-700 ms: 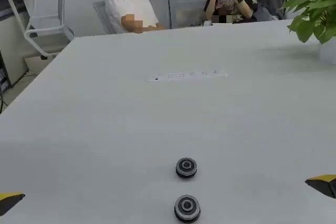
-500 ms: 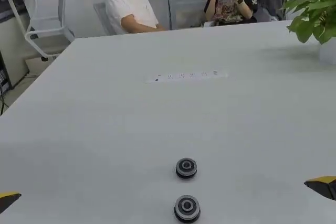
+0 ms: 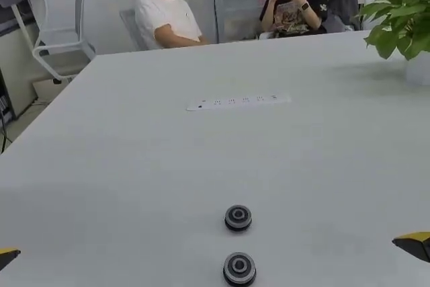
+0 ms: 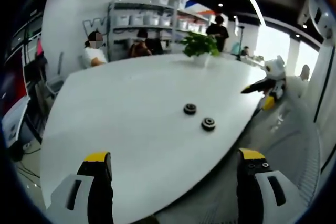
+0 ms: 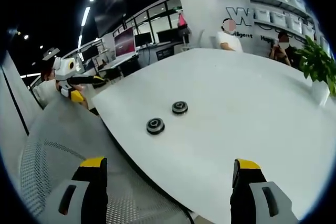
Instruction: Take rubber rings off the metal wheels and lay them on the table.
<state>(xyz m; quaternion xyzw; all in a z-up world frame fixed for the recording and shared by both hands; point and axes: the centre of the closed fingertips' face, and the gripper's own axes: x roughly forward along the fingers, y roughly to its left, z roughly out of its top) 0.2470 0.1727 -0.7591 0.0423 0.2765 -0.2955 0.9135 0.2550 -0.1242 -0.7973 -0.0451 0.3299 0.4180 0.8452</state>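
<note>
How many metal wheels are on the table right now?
2. The farther wheel sits mid-table near the front; the nearer wheel lies just behind the table's front edge. None looks hidden.

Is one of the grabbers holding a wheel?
No, the near wheel and the far wheel lie on the table, and the left gripper and right gripper are open and empty.
</note>
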